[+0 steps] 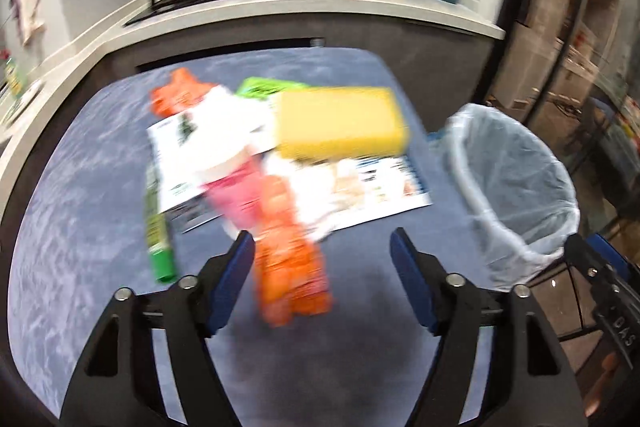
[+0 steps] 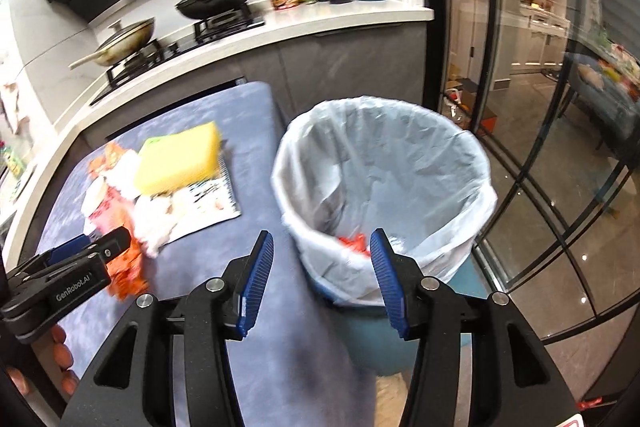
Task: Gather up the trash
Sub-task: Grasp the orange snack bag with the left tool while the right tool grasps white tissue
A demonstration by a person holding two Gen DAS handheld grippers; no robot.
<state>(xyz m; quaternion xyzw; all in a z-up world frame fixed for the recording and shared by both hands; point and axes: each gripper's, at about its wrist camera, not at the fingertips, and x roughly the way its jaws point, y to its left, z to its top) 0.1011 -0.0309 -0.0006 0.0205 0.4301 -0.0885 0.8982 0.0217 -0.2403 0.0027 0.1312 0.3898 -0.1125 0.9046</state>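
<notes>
Round blue bin lined with thin white plastic bag (image 2: 380, 179) off table edge, 3 o'clock of pile; scrap of red already inside.

Yellow rectangular sponge block (image 1: 340, 123): light, squashy; pinch across short sides.

Crinkly orange snack wrapper (image 1: 292, 259): flimsy, slippery; pinch mid-body.

Left gripper (image 1: 322, 281) spread, empty, over wrapper. Right gripper (image 2: 322, 279) spread, empty, over bin.
</notes>
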